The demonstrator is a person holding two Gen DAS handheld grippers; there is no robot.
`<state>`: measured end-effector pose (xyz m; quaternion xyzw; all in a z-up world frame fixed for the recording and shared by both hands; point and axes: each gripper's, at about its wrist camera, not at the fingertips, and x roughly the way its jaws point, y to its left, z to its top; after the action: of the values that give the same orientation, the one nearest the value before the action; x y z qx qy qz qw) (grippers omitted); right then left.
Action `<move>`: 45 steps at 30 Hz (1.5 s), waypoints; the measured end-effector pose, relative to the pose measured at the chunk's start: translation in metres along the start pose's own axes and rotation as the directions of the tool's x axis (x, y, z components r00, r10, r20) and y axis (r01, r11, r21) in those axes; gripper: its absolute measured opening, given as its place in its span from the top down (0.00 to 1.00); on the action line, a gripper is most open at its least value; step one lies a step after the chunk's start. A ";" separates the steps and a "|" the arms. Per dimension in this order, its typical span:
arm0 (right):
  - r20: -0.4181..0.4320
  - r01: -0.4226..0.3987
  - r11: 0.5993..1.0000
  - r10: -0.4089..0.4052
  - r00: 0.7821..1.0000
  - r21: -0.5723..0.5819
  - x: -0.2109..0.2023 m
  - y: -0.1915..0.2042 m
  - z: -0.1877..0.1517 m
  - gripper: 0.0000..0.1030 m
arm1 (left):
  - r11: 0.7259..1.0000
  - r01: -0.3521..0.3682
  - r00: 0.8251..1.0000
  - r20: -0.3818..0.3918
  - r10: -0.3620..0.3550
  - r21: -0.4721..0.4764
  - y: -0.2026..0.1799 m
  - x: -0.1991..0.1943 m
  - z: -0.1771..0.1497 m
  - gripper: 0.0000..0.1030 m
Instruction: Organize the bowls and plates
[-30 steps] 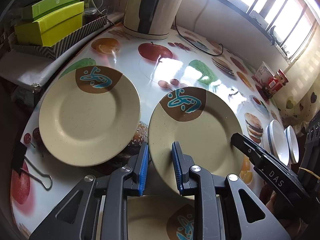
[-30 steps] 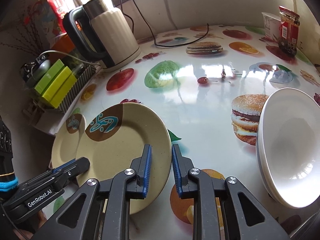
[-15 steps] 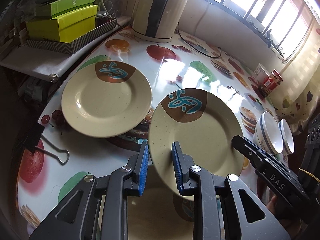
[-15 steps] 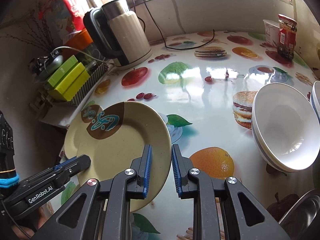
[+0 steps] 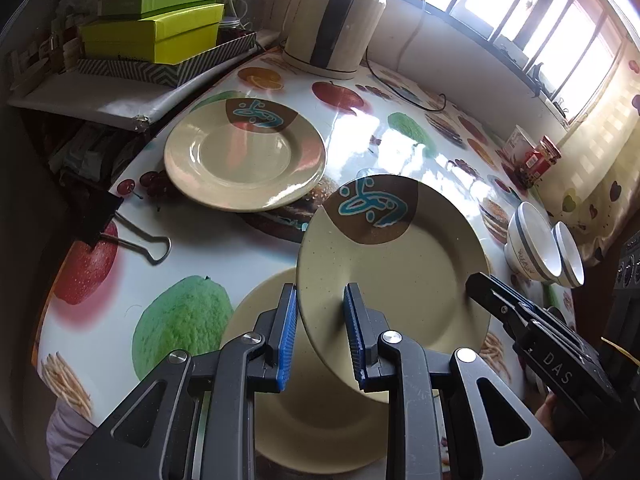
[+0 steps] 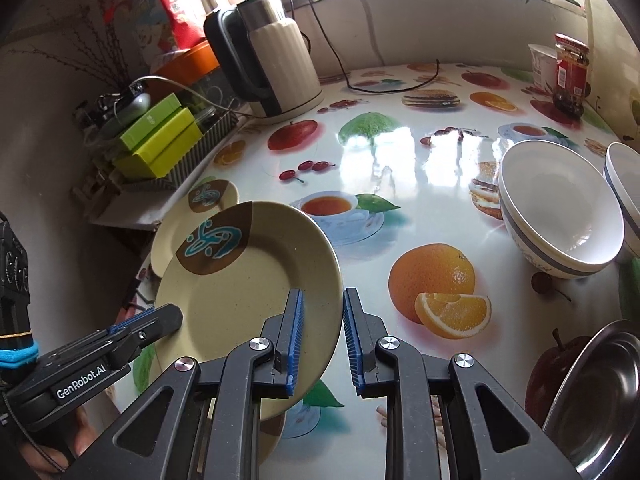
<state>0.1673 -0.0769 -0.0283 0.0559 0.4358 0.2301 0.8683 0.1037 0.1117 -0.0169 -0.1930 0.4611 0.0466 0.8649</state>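
Observation:
Both grippers hold one beige plate (image 5: 400, 264) with a brown and blue mark, lifted and tilted above the table. My left gripper (image 5: 320, 332) is shut on its near-left rim. My right gripper (image 6: 322, 336) is shut on its right rim; the plate also shows in the right wrist view (image 6: 248, 276). A second beige plate (image 5: 312, 420) lies on the table right below it. A third beige plate (image 5: 244, 156) lies further back left, partly hidden in the right wrist view (image 6: 204, 200). Two white bowls (image 6: 560, 208) with grey bands sit to the right.
A cream kettle (image 6: 276, 64) with a black cord stands at the back. Green boxes in a striped tray (image 5: 160, 44) sit off the table's left edge. A binder clip (image 5: 120, 228) lies at left. A steel dish (image 6: 592, 400) is near right. A red jar (image 6: 572, 76) stands far right.
Both grippers have lifted the plate and drawn it back toward me. It now hangs over the nearest plate, and the far plate has dropped further away.

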 end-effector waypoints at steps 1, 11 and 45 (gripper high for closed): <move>-0.002 0.000 1.000 0.000 1.000 -0.004 -0.001 0.002 -0.003 0.81 | 1.000 -0.002 1.000 0.001 0.002 0.000 0.002 -0.001 -0.003 0.76; -0.037 -0.017 0.999 0.016 0.999 -0.029 -0.003 0.017 -0.026 0.81 | 1.000 -0.021 1.000 -0.004 0.021 -0.018 0.018 -0.011 -0.026 0.76; -0.086 -0.014 0.996 0.007 0.996 -0.088 0.002 0.038 -0.055 0.80 | 0.996 -0.090 0.996 -0.029 0.089 -0.020 0.031 -0.015 -0.047 0.76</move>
<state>0.1122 -0.0475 -0.0523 0.0095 0.4616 0.2560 0.8493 0.0508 0.1237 -0.0371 -0.1820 0.4810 0.0875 0.8531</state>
